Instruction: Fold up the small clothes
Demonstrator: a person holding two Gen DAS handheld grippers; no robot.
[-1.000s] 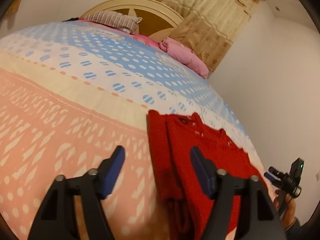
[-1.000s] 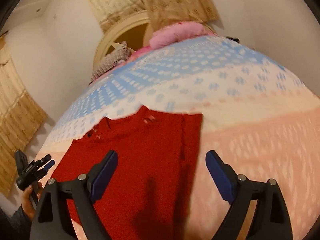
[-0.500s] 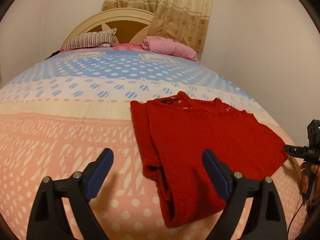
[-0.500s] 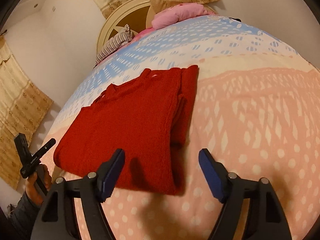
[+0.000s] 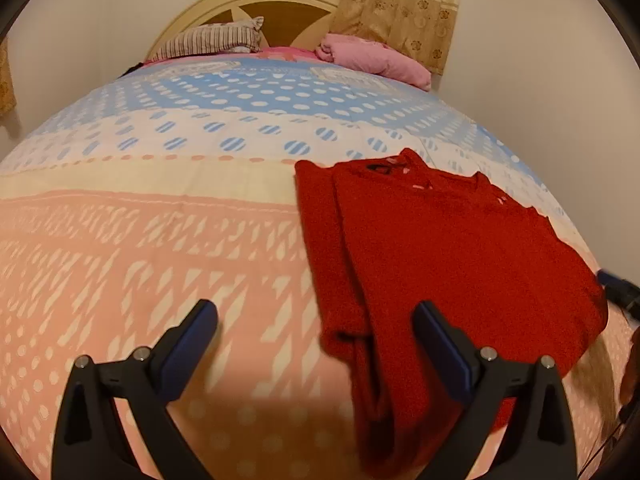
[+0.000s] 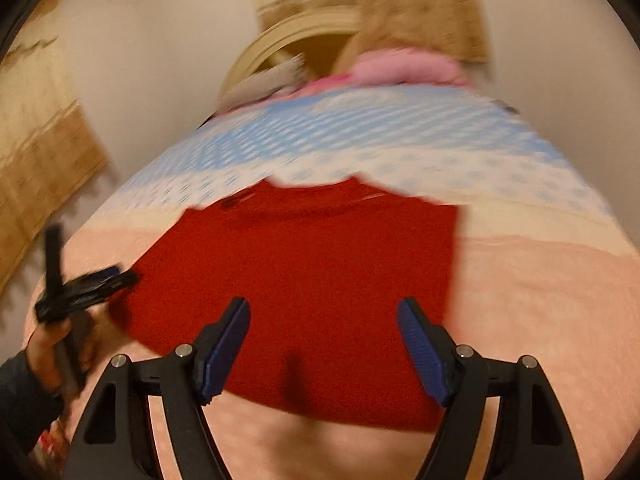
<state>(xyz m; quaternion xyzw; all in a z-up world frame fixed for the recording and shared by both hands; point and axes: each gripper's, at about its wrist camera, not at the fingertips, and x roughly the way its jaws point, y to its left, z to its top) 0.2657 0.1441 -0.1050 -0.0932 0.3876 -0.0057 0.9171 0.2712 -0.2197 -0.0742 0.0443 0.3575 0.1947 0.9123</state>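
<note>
1. The red sweater (image 5: 452, 248) lies flat on the bed (image 5: 160, 240), near its foot and toward one side, over the pink part of the patterned cover
2. 1 sleeve side already looks folded in: a long doubled strip runs down the sweater's edge in the left view, so I'd judge the first fold done
3. The far side by the other tool looks unfolded, and the body has not been halved, so most of the folding is left
4. The left tongs (image 5: 316, 344) stand wide and hold nothing, hovering with 1 finger over the folded strip
5. The right tongs (image 6: 323, 350) are also wide and empty, poised over the sweater's lower hem; that view is blurred
</note>
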